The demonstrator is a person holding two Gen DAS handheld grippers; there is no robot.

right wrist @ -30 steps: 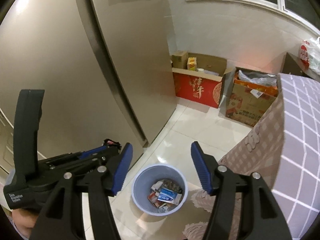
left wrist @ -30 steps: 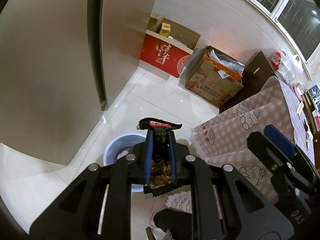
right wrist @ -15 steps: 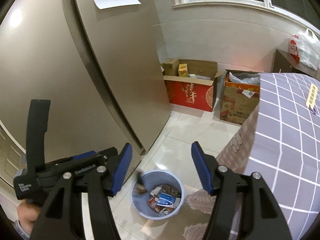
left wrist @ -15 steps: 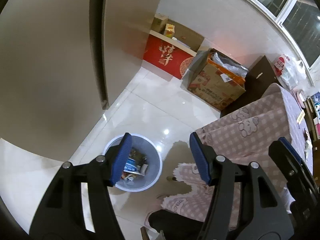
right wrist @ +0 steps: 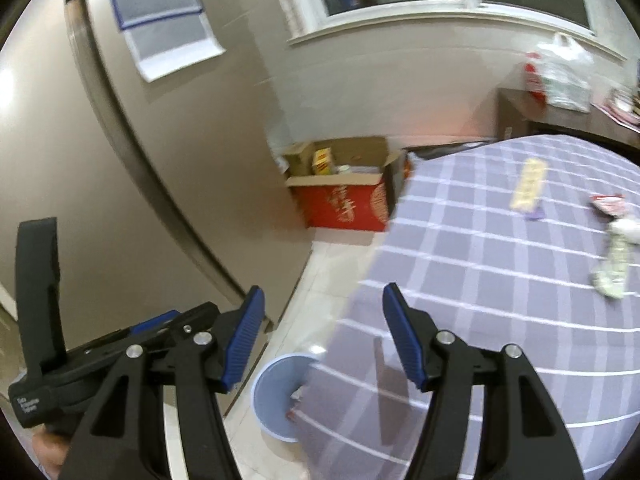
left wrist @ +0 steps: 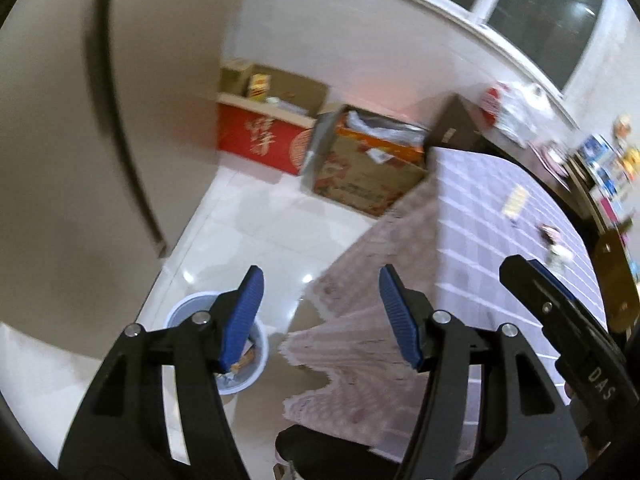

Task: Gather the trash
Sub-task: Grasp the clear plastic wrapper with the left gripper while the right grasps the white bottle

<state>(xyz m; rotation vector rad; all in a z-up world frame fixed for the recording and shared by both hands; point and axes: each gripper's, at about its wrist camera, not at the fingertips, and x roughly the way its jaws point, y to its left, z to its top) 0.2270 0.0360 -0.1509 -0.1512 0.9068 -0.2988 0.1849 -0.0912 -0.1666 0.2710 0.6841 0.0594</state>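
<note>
My left gripper (left wrist: 320,316) is open and empty above the floor, beside the table's edge. The pale blue trash bin (left wrist: 256,354) stands on the tiles below it with wrappers inside; it also shows in the right wrist view (right wrist: 276,396), partly hidden by the tablecloth. My right gripper (right wrist: 322,336) is open and empty over the table's near corner. On the purple checked tablecloth (right wrist: 480,264) lie a yellow strip (right wrist: 528,184), a red-and-white wrapper (right wrist: 610,204) and a crumpled pale wrapper (right wrist: 614,264). The left gripper's body (right wrist: 80,356) shows at the lower left of the right wrist view.
A tall beige fridge (right wrist: 140,160) stands to the left. A red carton (left wrist: 260,140) and a brown carton (left wrist: 364,172) sit on the floor by the far wall. A dark cabinet with a plastic bag (right wrist: 556,68) stands behind the table.
The left gripper opened and let go of the dark snack wrapper, which dropped into the bin. Both grippers then swung right and up, bringing the tabletop into view.
</note>
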